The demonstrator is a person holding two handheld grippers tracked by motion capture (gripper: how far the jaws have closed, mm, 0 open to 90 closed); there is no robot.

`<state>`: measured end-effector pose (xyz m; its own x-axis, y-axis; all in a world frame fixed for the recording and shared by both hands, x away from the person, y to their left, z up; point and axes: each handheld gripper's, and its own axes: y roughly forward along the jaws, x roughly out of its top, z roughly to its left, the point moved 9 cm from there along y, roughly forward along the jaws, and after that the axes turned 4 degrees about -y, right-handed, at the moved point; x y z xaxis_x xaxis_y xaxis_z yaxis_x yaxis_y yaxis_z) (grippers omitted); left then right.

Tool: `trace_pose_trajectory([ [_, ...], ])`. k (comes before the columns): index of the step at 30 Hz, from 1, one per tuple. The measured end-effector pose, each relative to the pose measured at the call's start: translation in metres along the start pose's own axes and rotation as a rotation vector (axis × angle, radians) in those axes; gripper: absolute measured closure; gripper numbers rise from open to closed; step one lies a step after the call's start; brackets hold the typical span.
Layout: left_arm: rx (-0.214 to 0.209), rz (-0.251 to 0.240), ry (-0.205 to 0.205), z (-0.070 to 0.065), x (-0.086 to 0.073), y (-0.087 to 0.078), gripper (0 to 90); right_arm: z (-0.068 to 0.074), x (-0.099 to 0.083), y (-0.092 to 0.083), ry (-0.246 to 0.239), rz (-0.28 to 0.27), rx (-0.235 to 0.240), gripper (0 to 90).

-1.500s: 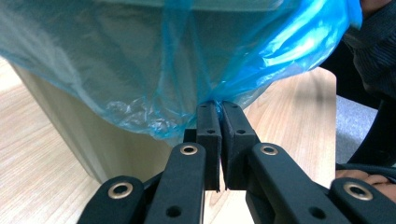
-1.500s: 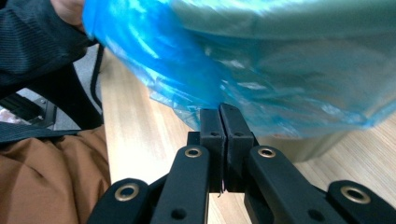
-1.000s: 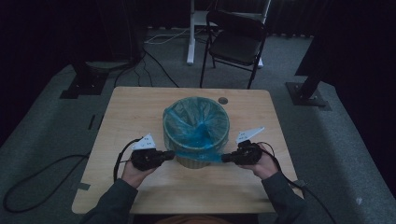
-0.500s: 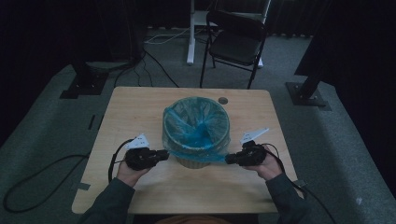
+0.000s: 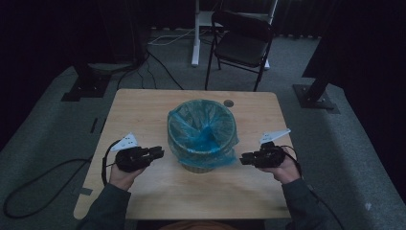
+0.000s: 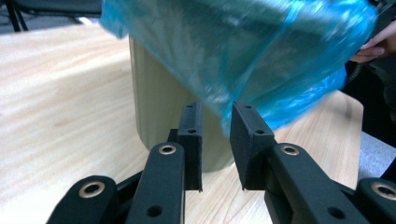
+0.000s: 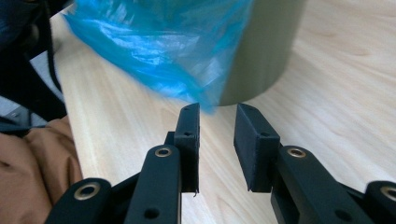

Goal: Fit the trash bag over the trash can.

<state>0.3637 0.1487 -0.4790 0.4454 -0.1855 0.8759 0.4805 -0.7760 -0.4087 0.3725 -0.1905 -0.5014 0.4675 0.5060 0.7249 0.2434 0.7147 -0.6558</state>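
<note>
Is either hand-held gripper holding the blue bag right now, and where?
Neither. The left hand-held gripper and right hand-held gripper have just been opening, nothing between their jaws, beside the blue bag.

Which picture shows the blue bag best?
The high view: it shows the whole blue bag lining the bin, mouth open and edge folded over the rim. The left gripper view shows one blurred hanging side of it, and the right gripper view shows a loose flap by the bin's base.

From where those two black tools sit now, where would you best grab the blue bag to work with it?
Probably the loose skirt of the blue bag draped outside the bin, from either side. It hangs free in folds there, thin enough for the left gripper and right gripper to pinch.
</note>
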Motion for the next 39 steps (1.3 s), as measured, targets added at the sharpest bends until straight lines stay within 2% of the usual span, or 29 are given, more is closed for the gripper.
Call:
trace_pose_trajectory([
  [5,0.0,-0.021,0.018,-0.002,0.014,-0.003,72.5,-0.009,-0.001,-0.014,0.024,-0.036,-0.027,70.8],
  [9,-0.003,-0.025,0.025,-0.002,0.021,-0.002,71.4,-0.01,0.002,-0.017,0.023,-0.05,-0.033,70.4],
  [10,-0.006,-0.024,0.031,-0.002,0.024,-0.002,71.0,-0.01,0.008,-0.016,0.019,-0.068,-0.034,70.3],
  [13,-0.008,-0.024,0.04,-0.003,0.028,-0.002,70.0,-0.01,0.012,-0.016,0.015,-0.075,-0.035,69.9],
  [20,-0.024,-0.034,0.06,-0.011,0.045,0.0,68.7,-0.013,0.036,-0.013,-0.004,-0.13,-0.041,69.7],
  [31,-0.052,-0.033,0.09,-0.018,0.063,0.008,67.7,-0.015,0.046,0.001,-0.018,-0.117,-0.045,71.7],
  [33,-0.058,-0.021,0.105,-0.018,0.068,0.012,66.4,-0.017,0.048,0.002,-0.023,-0.116,-0.054,73.4],
  [39,-0.064,-0.008,0.109,-0.017,0.076,0.018,65.7,-0.025,0.054,0.006,-0.007,-0.121,-0.086,75.3],
])
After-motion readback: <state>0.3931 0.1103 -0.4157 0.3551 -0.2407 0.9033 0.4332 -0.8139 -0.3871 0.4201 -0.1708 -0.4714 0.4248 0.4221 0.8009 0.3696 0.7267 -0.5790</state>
